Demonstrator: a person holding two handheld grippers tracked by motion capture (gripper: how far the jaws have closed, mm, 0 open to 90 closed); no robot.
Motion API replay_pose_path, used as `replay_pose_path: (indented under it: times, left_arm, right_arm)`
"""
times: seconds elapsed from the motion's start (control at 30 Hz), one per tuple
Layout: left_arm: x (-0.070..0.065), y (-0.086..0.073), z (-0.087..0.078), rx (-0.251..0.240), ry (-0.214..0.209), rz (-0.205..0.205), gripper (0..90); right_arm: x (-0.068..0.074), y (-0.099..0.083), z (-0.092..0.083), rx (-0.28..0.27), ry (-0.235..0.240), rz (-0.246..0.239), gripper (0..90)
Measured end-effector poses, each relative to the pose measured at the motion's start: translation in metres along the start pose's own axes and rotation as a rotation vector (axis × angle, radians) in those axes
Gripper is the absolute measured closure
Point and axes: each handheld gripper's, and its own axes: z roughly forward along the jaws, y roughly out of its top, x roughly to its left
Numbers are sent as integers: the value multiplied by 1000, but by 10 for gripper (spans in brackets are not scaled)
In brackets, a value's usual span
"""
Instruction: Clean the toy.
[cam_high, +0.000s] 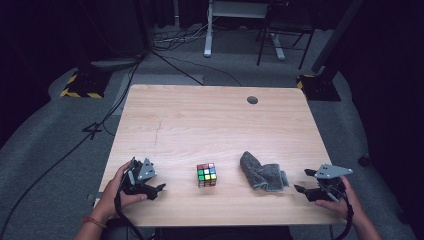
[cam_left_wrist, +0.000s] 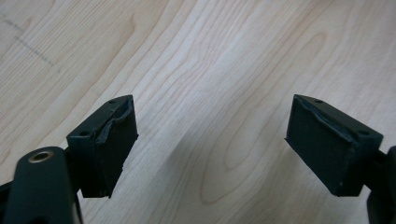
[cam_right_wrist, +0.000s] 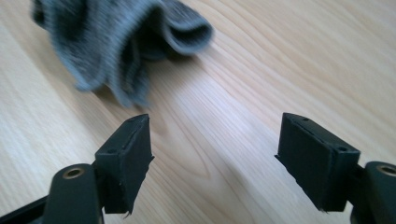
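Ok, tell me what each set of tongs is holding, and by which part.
Nothing is held. The left tongs and right tongs stand open over bare wood; the crumpled grey cloth lies just beyond the right ones, untouched.

Table (cam_high: 200, 120): pale wood, matt, visible grain. Cloth (cam_high: 263, 172): grey knitted fabric, soft, fuzzy, crumpled. Cube (cam_high: 206, 175): glossy plastic, coloured stickers. Left gripper (cam_left_wrist: 210, 140) and right gripper (cam_right_wrist: 215, 158): matt black pads looked rubbery, edges frayed.
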Motion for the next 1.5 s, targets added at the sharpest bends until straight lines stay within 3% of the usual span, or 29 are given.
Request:
replay_pose_path:
  times: [0.07, 0.2, 0.33, 0.4, 0.47, 0.6, 0.63, 1.5]
  left_arm:
    - [2, -3, 0, -3, 2, -16, 169]
    - [8, -9, 0, -1, -5, -55, 167]
    - [11, -18, -3, -26, -25, -96, 168]
    - [13, -22, -2, -16, -22, -120, 167]
    - [15, -25, -1, -11, -26, -153, 161]
    - [21, -35, 1, -53, -59, -214, 153]
    - [21, -37, 1, -73, -67, -211, 148]
    - [20, -37, 1, -69, -45, -232, 146]
  right_arm:
    - [-6, -9, 0, 11, -27, 24, 257]
    - [-20, -26, -1, -16, -37, 139, 252]
    - [-25, -35, -1, -14, -62, 202, 234]
    - [-26, -39, 0, -35, -61, 217, 222]
    - [-26, -41, 0, -44, -73, 224, 222]
    - [-24, -40, 0, -41, -95, 220, 201]
    - [-25, -40, 0, -39, -96, 222, 198]
    - [-25, -40, 1, -37, -103, 236, 196]
